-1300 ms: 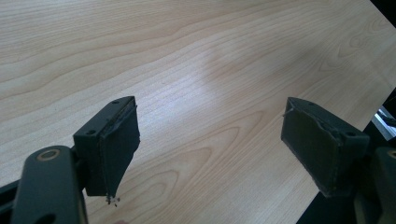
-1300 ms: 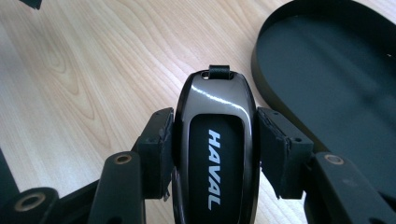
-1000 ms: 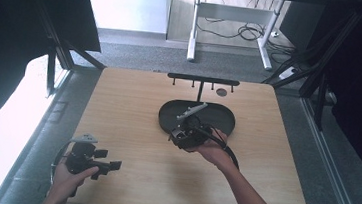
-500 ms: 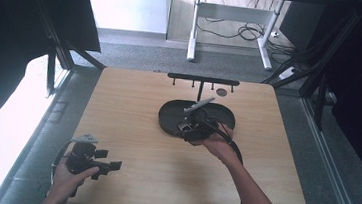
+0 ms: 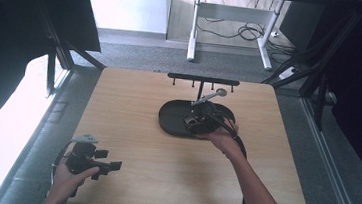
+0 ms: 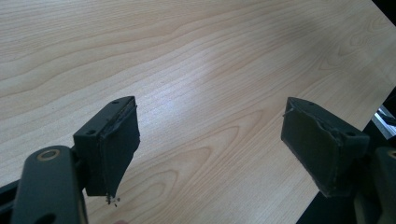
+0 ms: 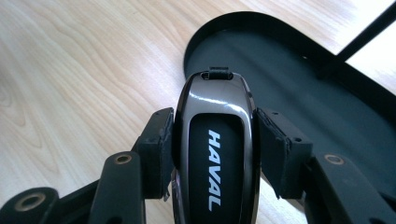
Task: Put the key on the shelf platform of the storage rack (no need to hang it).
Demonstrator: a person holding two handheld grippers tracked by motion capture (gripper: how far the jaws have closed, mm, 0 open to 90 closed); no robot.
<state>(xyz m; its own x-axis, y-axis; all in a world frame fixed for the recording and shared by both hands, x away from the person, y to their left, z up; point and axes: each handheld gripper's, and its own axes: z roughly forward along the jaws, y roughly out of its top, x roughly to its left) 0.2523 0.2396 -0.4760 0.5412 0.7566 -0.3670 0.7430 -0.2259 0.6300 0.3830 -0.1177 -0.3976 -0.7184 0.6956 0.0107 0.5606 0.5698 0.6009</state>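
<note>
**Key fob held over the black tray**

Pale wood-grain desk [image 5: 164, 145] stands on grey carpet, with a white-legged stand and loose cables on the floor beyond its far edge. A black oval tray [image 5: 172, 119] lies on the desk, and everything here is placed from it. Behind the tray stands a black rack [image 5: 203, 79] with small hooks.

The right gripper [image 5: 198, 120] hangs over the tray's middle, the person's right hand [image 5: 221, 138] at the tray's near right rim. Its fingers [image 7: 156, 140] are clamped on a glossy black key fob [image 7: 215, 140] lettered HAVAL, whose looped end points toward the tray's rounded end.

The left gripper [image 5: 112, 166] is well apart from the tray, near the desk's front left corner, held in the left hand [image 5: 69, 176]. Its fingers [image 6: 112, 144] stand wide apart over bare wood, gripping nothing.
</note>
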